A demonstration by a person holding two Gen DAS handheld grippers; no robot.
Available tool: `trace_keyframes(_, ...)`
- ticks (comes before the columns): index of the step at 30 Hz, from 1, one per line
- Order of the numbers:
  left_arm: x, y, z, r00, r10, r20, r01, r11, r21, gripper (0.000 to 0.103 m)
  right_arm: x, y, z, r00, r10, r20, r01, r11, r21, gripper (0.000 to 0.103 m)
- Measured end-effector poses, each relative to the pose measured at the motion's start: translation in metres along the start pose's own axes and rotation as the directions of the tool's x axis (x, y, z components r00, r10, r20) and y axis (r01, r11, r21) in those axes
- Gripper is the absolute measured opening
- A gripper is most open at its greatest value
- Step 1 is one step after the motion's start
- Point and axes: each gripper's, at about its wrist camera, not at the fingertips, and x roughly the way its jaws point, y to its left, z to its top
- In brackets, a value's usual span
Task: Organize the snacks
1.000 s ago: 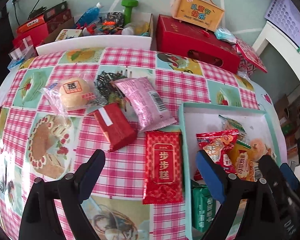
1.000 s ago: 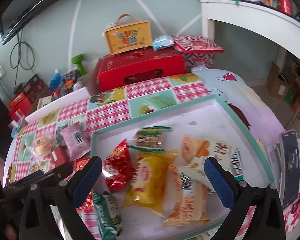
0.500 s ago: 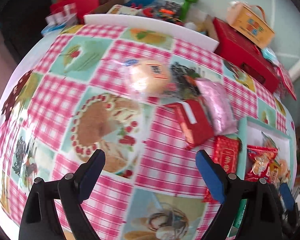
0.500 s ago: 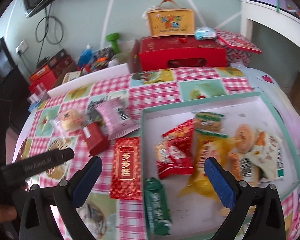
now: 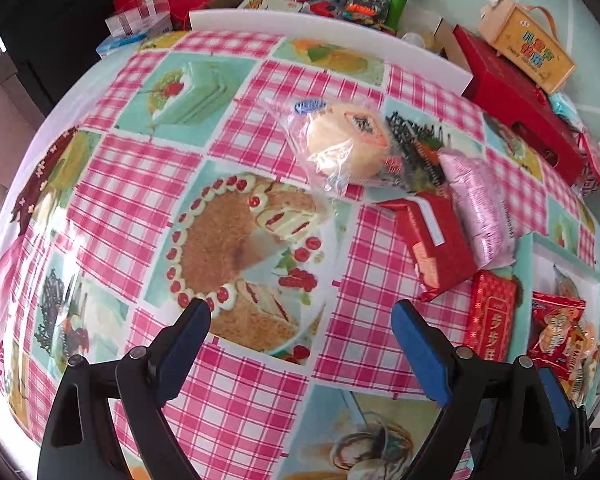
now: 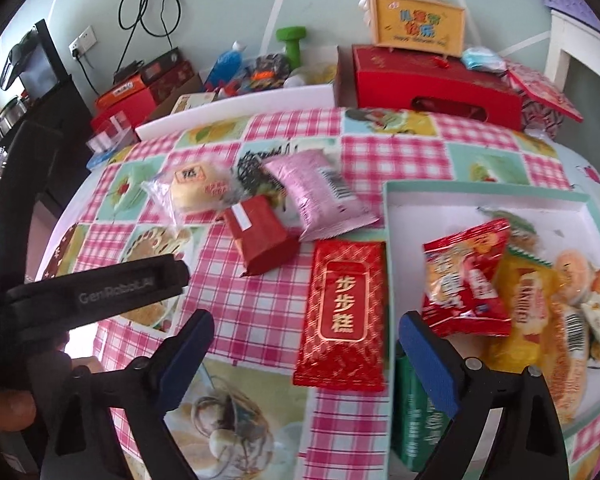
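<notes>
Both grippers have swung away from the teal-rimmed tray toward the loose snacks on the checked cloth, and the right gripper has just been closing slightly with nothing between its jaws, which stand wide over the red gold-lettered packet just beside the tray's left rim. Judged step: reaching for the next packet. It calls for lowering, squeezing, then lifting it into the tray. Further left, the left gripper hangs wide and empty over bare cloth
</notes>
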Motion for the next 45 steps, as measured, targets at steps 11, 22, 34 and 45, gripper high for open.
trace_keyframes(11, 0.011, 0.008, 0.001, 1.0, -0.013, -0.025, 0.012, 1.0, -0.025, 0.092, 0.028, 0.001, -0.003, 0.997, -0.042, -0.062, 0.041, 0.999, -0.01, 0.081)
trace_keyframes(22, 0.006, 0.011, 0.001, 1.0, -0.022, -0.008, 0.022, 0.999, -0.04, 0.092, 0.038, 0.009, -0.005, 0.997, -0.035, -0.066, 0.031, 0.997, -0.065, 0.079)
trace_keyframes(34, 0.0, 0.021, 0.002, 0.999, -0.05, -0.004, 0.05, 0.997, -0.066, 0.092, 0.035, 0.015, -0.005, 0.992, 0.101, -0.07, -0.105, 0.993, -0.055, 0.079)
trace_keyframes(45, -0.001, 0.037, 0.004, 0.995, -0.096, -0.004, 0.095, 0.989, -0.111, 0.092, 0.022, 0.004, -0.003, 0.995, 0.087, -0.043, -0.088, 0.996, -0.021, 0.071)
